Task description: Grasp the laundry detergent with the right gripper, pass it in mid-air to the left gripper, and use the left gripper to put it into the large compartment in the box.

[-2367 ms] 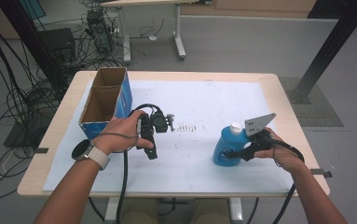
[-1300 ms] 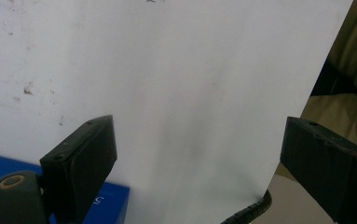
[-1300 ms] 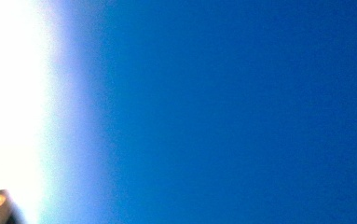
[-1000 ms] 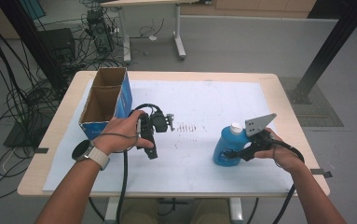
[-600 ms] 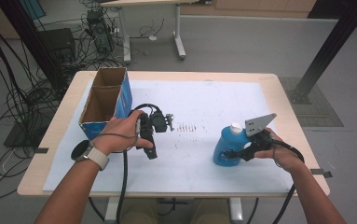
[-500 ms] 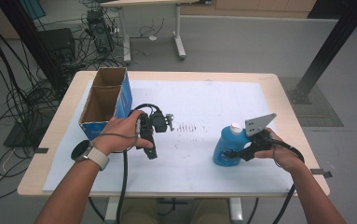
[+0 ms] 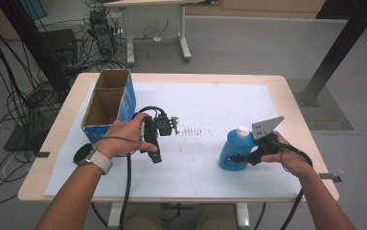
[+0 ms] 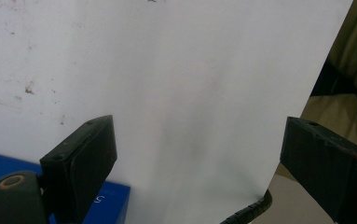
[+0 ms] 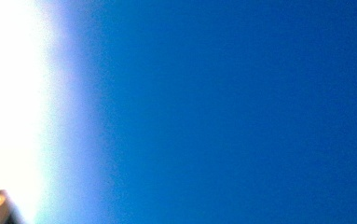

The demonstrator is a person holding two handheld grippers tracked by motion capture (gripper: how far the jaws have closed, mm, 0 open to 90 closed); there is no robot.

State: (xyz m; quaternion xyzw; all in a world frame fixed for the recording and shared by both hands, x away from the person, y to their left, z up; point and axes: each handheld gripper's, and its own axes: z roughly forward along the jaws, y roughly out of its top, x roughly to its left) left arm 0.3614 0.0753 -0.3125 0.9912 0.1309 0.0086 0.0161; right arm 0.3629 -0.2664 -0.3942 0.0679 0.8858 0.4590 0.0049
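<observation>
Nearest the person, at the right of the high view, the right gripper (image 7: 238,157) is clamped on the blue bottle (image 7: 232,152), its jaws pressed against the bottle's lower body while the right hand (image 7: 286,154) holds the tool from behind. Close up in the right gripper view, that blue plastic (image 9: 241,112) sits hard against the lens, blurred, with a bright white glare to one side. Above the jaws, the bottle stands upright on the white sheet (image 7: 205,167), its white cap (image 7: 241,131) just beside the gripper's grey plate (image 7: 266,127).

Well apart to the left, the left gripper (image 7: 155,152) hangs in the left hand (image 7: 123,139), jaws wide apart with nothing between them, pointing back toward the near table edge. Beneath those open jaws in the left gripper view lies bare white sheet (image 8: 190,93), with a corner of blue box (image 8: 115,200) beside one jaw.

Just beyond the left hand stands the open cardboard box (image 7: 105,103), two compartments, blue outside. Farther off, past the table (image 7: 286,96), cables (image 7: 23,96) litter the grey floor.
</observation>
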